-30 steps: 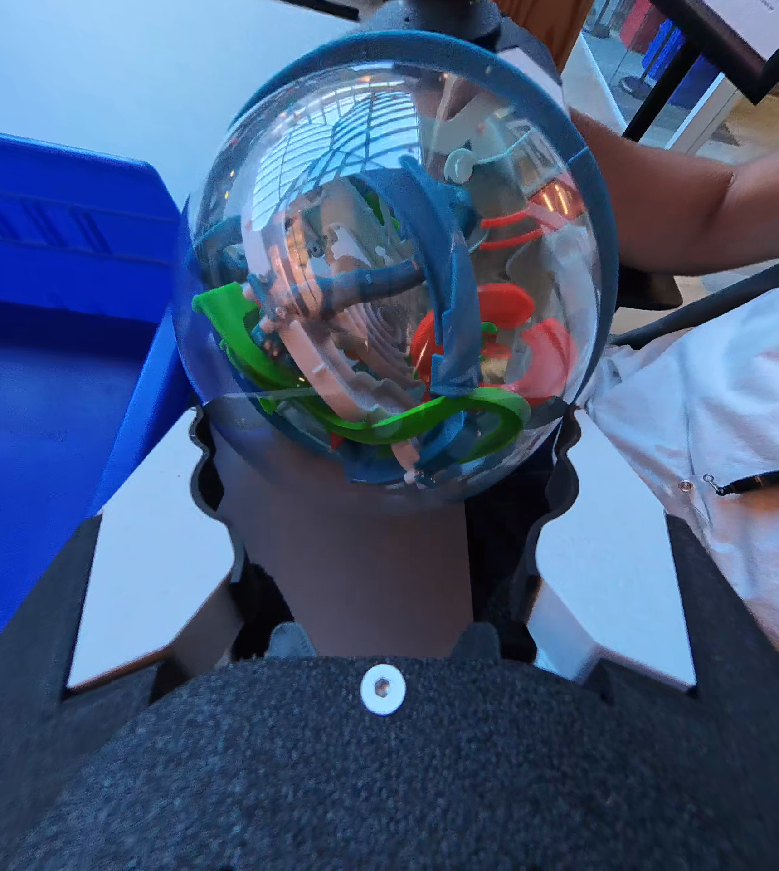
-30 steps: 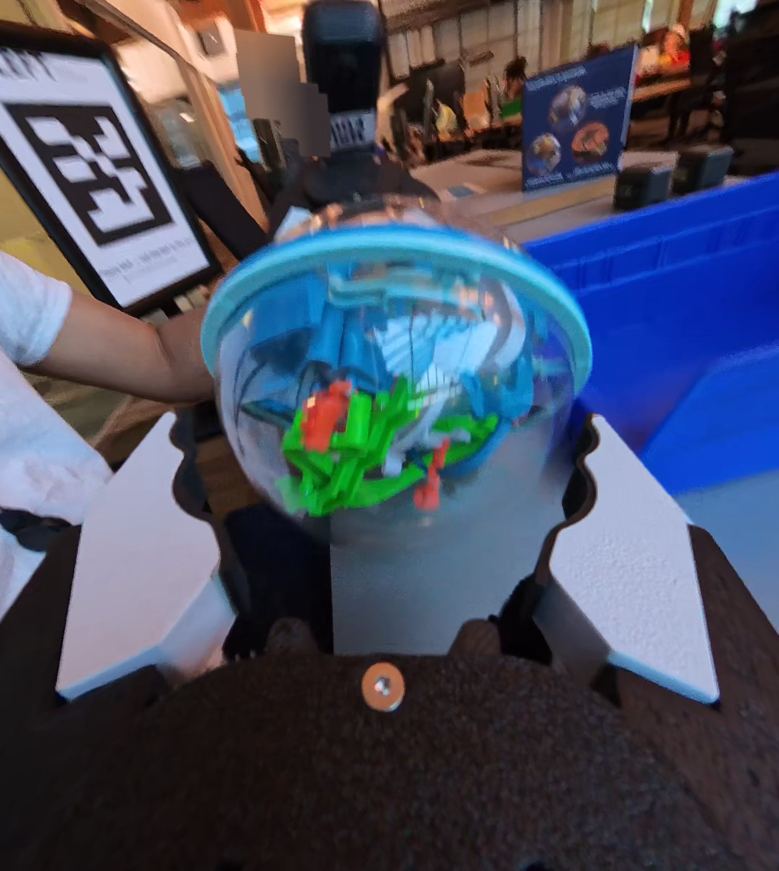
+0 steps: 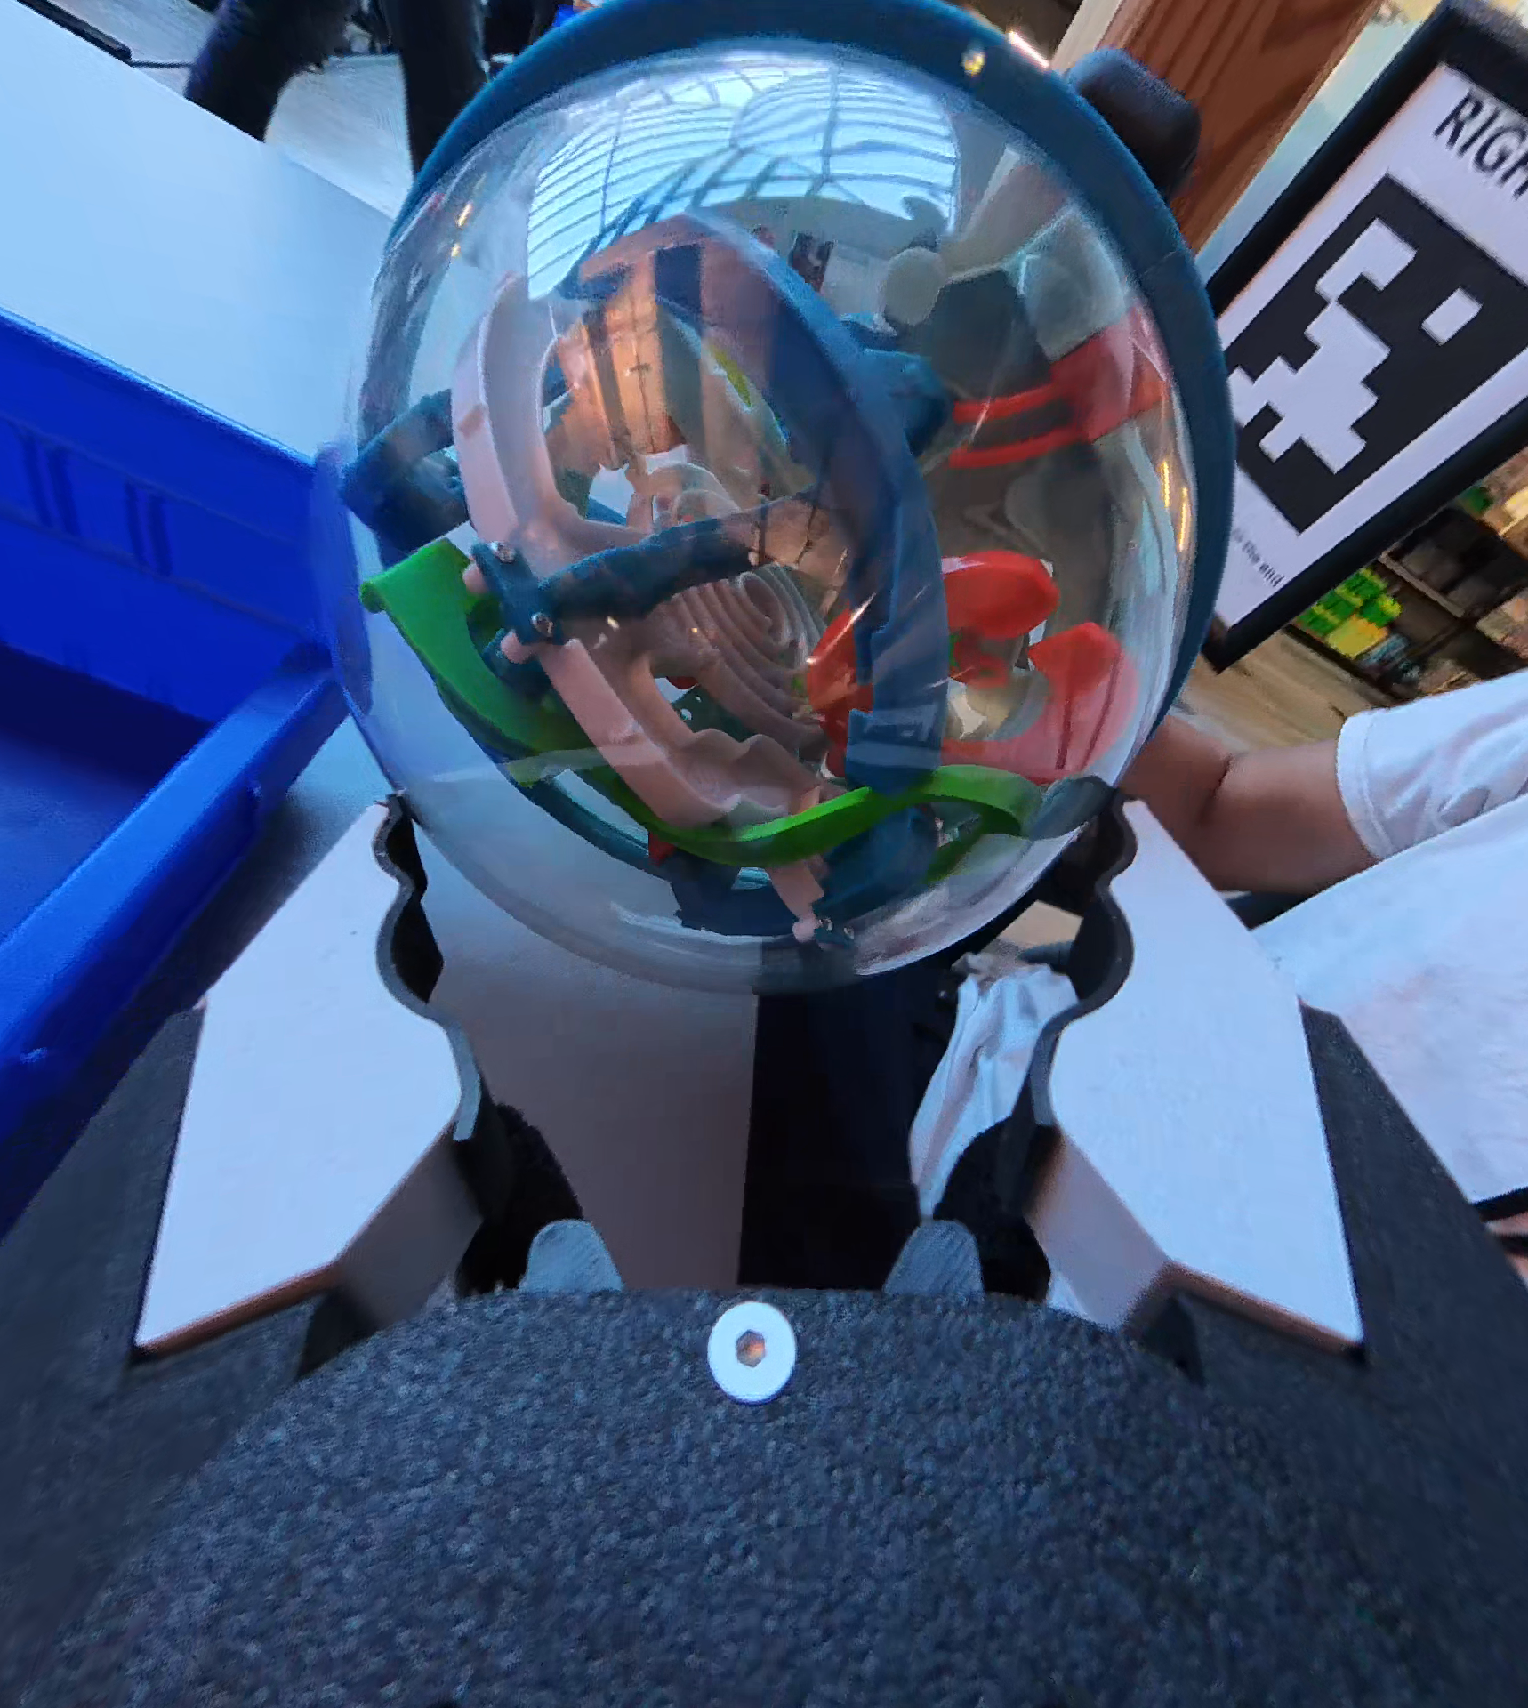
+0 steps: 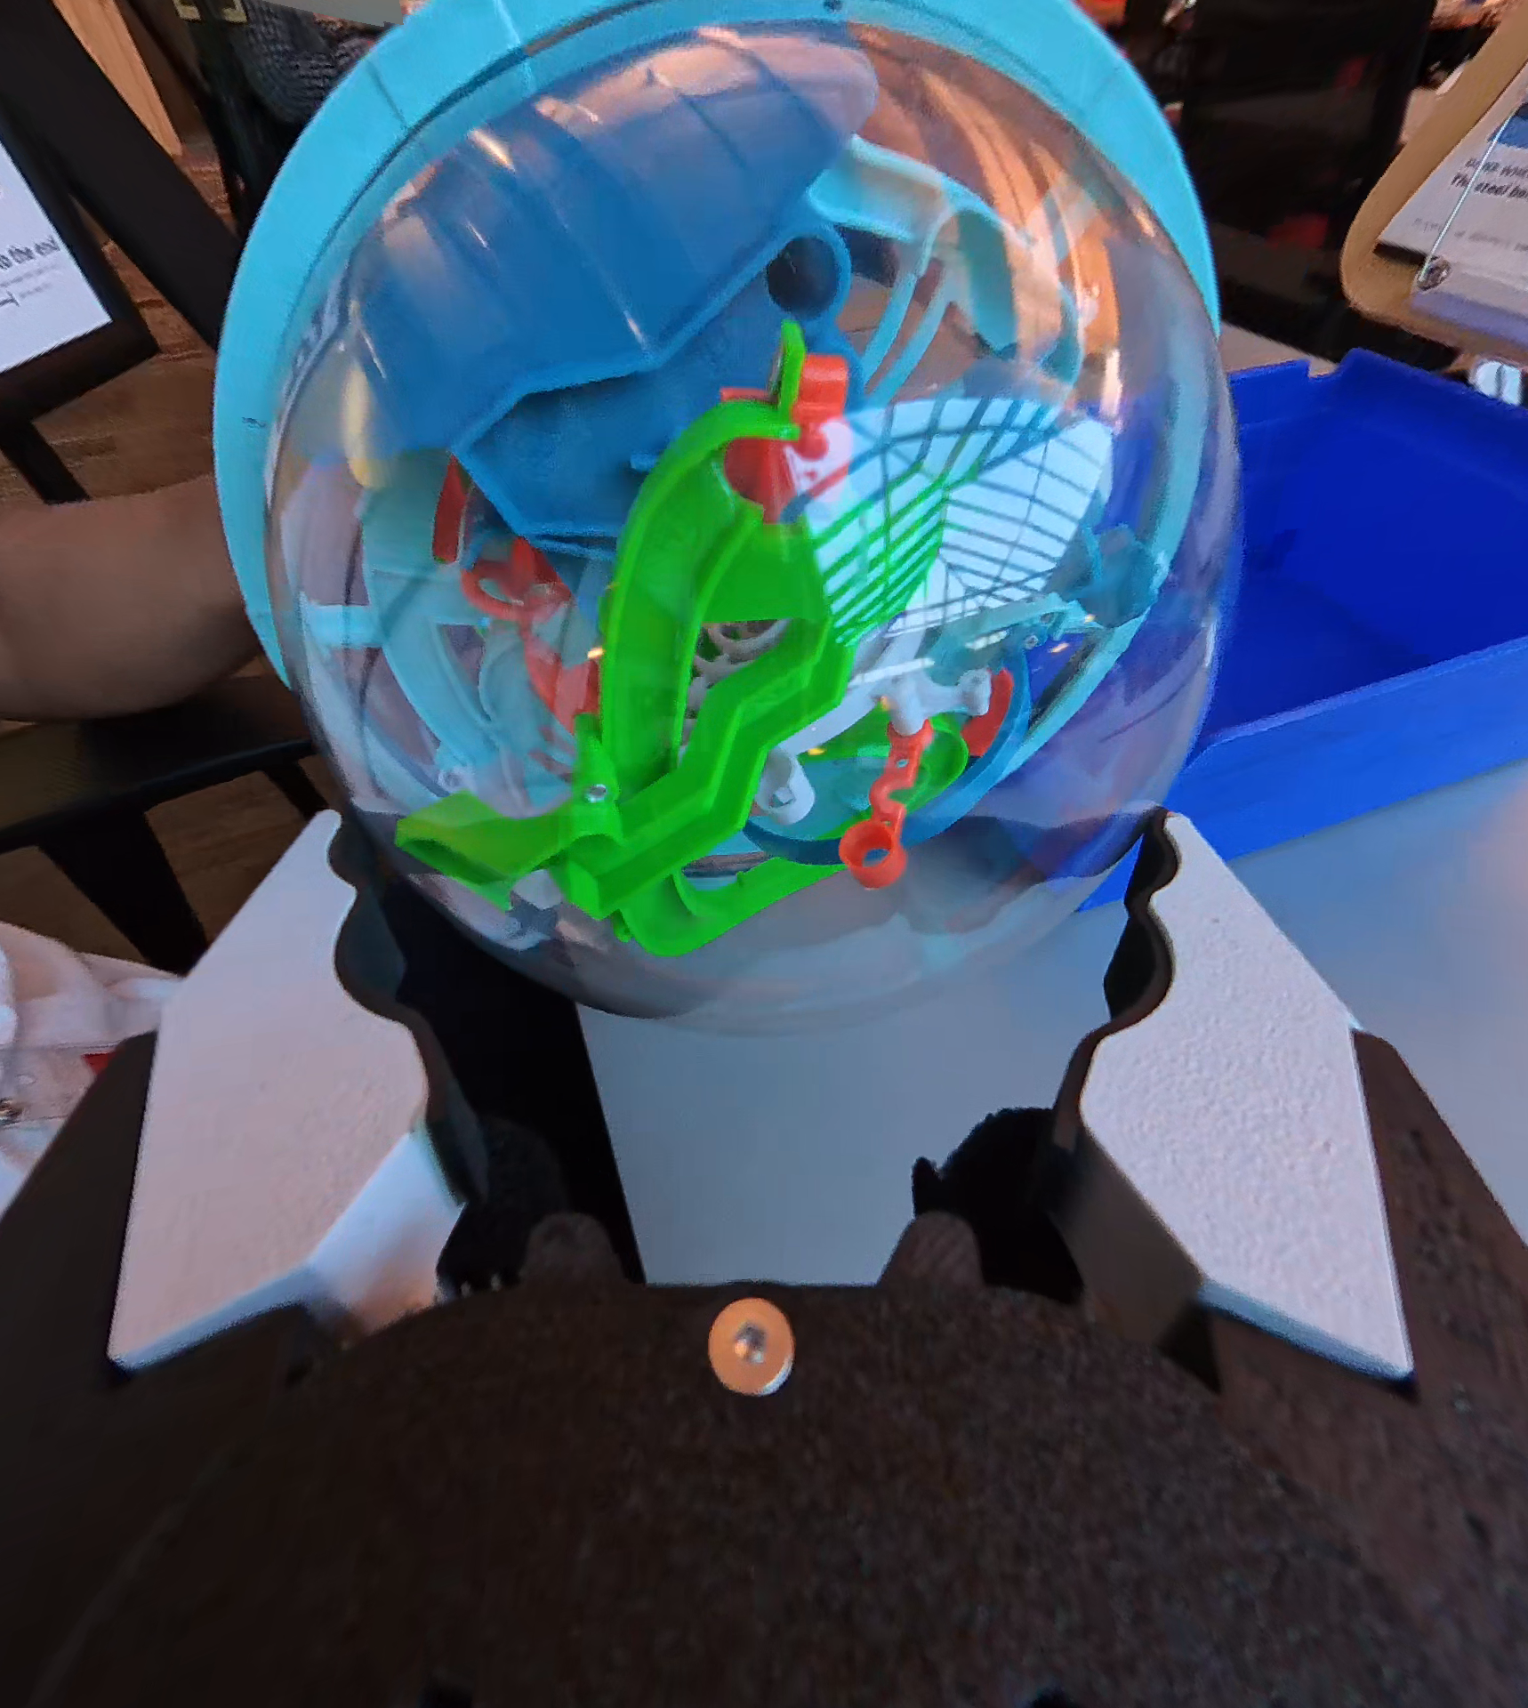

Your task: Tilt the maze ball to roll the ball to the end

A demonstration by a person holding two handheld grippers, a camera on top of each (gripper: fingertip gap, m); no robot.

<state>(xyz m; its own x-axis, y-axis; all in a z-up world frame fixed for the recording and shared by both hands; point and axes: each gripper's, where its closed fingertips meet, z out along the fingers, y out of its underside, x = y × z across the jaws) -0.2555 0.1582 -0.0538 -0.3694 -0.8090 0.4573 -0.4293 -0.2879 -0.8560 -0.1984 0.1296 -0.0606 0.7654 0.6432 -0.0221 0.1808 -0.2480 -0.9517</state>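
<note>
The maze ball (image 3: pixel 770 518) is a clear sphere with a blue rim and green, red, blue and pink tracks inside. It is held up in the air between both grippers. My left gripper (image 3: pixel 751 832) is shut on its lower part, one finger on each side. My right gripper (image 4: pixel 742 850) grips the same maze ball (image 4: pixel 723 518) from the opposite side, fingers against its lower sides. The right gripper's dark body (image 3: pixel 1130 102) peeks out behind the sphere in the left wrist view. I cannot make out the small ball inside.
A blue bin (image 3: pixel 49 647) stands on the white table (image 3: pixel 95 231) left of the sphere; it also shows in the right wrist view (image 4: pixel 1389 601). A framed marker sign (image 3: pixel 1389 370) stands behind. A person's arm (image 3: pixel 1250 804) and white shirt are close by.
The maze ball has been tilted and turned with both grippers still on it. In the right wrist view its rim swung from level on top to slanting down the left side.
</note>
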